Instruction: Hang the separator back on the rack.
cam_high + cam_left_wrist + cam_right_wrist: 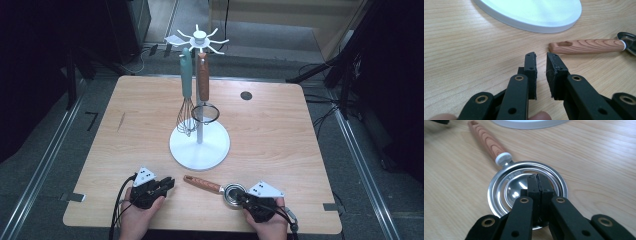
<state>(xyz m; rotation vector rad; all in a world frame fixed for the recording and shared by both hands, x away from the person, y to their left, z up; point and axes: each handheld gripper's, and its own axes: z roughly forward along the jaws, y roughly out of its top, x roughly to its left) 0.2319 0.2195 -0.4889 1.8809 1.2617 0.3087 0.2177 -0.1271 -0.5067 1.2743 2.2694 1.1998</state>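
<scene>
A slotted metal spoon with a wooden handle (pixel 202 184) lies flat near the table's front edge, its round steel bowl (pixel 506 182) toward the right. My right gripper (pixel 539 177) is shut, pads pressed together, tips hovering over the bowl's centre; the bowl's near rim is hidden under the jaws. In the high view the right gripper (pixel 241 197) meets the bowl (pixel 231 190). My left gripper (pixel 541 56) is open by a narrow gap with nothing in it, a short way left of the handle's end (pixel 586 46). It rests at the front left (pixel 169 183).
A white utensil stand (pixel 200 147) rises mid-table, its round base (pixel 536 12) just beyond both grippers. A teal-handled whisk (pixel 186 117) and a wooden-handled strainer (pixel 205 112) hang from it. A dark round grommet (pixel 246 95) sits at the back right.
</scene>
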